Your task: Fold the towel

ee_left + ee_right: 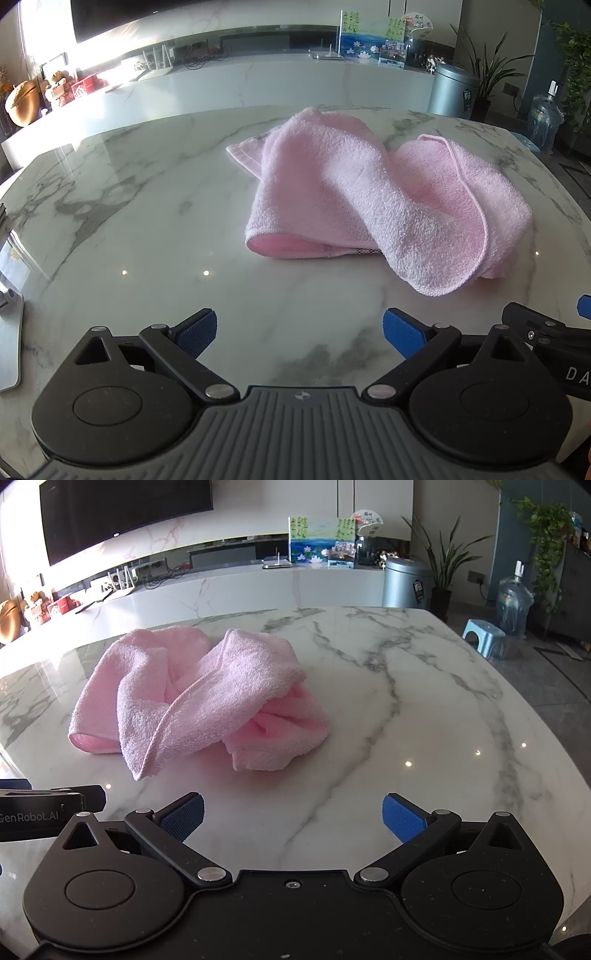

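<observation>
A pink terry towel [373, 199] lies crumpled in a loose heap on a white marble tabletop [140, 221] with grey veins, and everything here is placed from that towel. It is bunched rather than flat: one long fold drapes over the top of the pile, a hemmed edge curls along one side, and a rolled end on the near left side shows its smoother pink inside.

The left gripper [300, 332] hangs on the near side of the towel and somewhat to its left, its blue pads [195, 330] spread wide with bare marble between them. It grasps nothing and is apart from the cloth. The right gripper [293, 814] sits on the near side of the towel too, a little to its right, with its fingers likewise released and clear of the fabric (its body also shows at the right edge of the left wrist view).

Beyond the towel, past the far table edge, runs a long white marble counter [236, 587]. A silver-grey pedal bin [404, 583] stands beyond the towel to its right, beside a leafy potted plant [445, 565]. A pale blue plastic stool [484, 637] and a large water bottle [513, 603] stand farther right on the floor.
</observation>
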`<state>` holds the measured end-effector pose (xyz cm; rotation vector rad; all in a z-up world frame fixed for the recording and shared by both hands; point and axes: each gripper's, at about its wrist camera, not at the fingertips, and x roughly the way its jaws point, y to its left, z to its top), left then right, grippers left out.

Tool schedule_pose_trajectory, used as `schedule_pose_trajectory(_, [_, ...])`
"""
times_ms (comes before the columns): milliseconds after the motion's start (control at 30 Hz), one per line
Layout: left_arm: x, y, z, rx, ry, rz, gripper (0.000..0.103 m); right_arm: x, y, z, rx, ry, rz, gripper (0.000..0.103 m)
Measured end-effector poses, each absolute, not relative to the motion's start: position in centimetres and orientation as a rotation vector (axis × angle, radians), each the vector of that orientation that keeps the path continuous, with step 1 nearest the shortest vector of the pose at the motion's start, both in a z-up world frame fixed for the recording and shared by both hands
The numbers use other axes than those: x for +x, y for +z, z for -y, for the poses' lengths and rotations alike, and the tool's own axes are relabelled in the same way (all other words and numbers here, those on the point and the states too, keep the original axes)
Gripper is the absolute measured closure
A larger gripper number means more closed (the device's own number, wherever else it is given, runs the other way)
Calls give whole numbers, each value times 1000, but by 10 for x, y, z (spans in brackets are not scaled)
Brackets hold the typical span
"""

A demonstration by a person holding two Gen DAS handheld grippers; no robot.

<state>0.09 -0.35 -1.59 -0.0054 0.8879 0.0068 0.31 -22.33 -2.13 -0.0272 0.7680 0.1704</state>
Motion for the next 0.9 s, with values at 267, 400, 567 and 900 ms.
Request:
schedule_pose_trajectory(267, [2,-17,3,-7,15,-896,5,1,-21,223,-26,176,-776,0])
schedule_pose_trajectory(400, [2,-17,3,-4,15,-896,5,2,-22,224,-24,176,-780,0])
schedule_pose_trajectory(567, [1,-18,3,-3,12,-897,5,2,-22,224,-27,178,-783,0])
schedule_pose_trajectory(900, [2,-19,3,-1,13,-901,5,3,-23,224,-31,180,-789,0])
